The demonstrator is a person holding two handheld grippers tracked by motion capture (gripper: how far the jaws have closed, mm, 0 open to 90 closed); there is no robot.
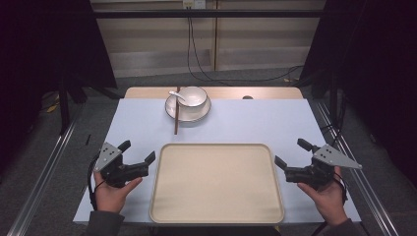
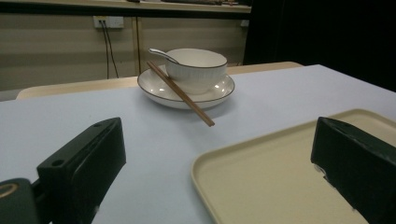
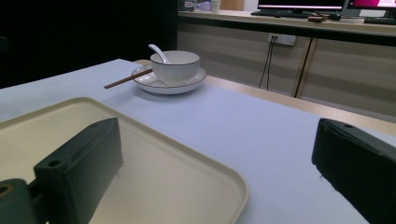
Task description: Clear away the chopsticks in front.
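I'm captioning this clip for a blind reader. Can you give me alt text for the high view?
A person's hands hold the left gripper and the right gripper, jaws open, on either side of an empty beige tray on a pale blue table. Beyond the tray, a white bowl with a spoon sits on a plate, chopsticks lying across the plate's rim.

One tray (image 1: pixel 216 184), one plate (image 1: pixel 172 110), one bowl (image 1: pixel 193 96), one spoon (image 1: pixel 177 94), one pair of chopsticks (image 1: pixel 176 115).

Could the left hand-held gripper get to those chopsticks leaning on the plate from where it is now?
Probably yes. The left hand-held gripper stands open beside the tray, and only bare table lies between it and the chopsticks on the plate.
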